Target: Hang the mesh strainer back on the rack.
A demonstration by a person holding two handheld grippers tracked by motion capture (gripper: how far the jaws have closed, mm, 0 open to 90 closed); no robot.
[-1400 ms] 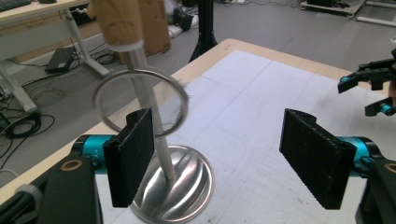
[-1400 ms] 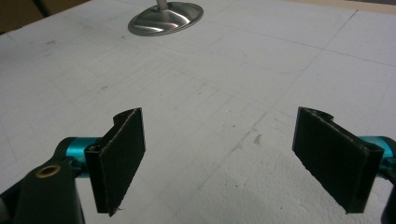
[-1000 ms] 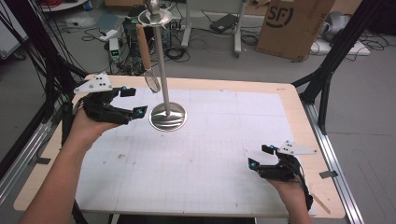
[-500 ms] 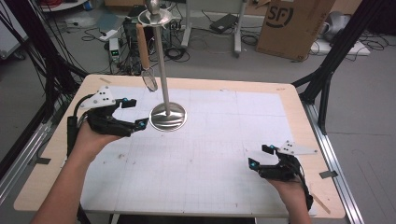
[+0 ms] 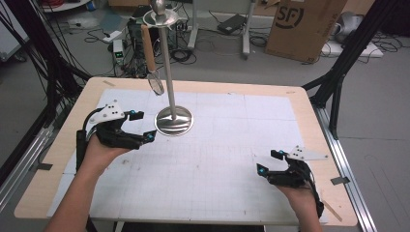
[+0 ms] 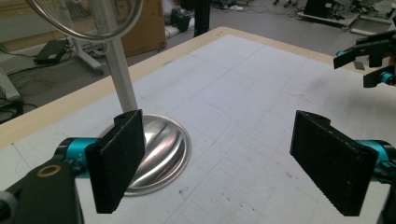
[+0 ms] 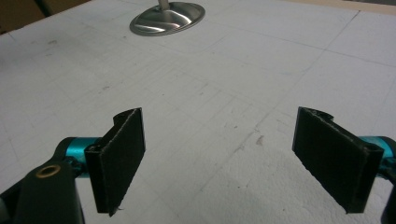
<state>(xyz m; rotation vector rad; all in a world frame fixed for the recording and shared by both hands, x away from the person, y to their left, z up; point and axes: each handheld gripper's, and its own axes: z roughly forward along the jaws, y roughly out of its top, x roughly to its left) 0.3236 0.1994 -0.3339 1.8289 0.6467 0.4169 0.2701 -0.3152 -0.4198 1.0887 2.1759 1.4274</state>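
While a strainer (image 5: 153,62) is hanging by its wooden handle from the metal stand (image 5: 172,117) at the table's (image 5: 58,145) far left, the high view is showing both hands low. The left gripper (image 5: 143,126) is lying just beside the stand's round base, jaws spread, nothing between; the right gripper (image 5: 268,162) is resting near the front right, well apart.

Left gripper view: its pads (image 6: 116,165) are framing bare board, the base (image 6: 161,151) behind one pad and the strainer's mesh rim (image 6: 86,21) overhead.

Right gripper view: pads (image 7: 119,156) gaping wide over the empty board, the stand's base (image 7: 168,19) far ahead.
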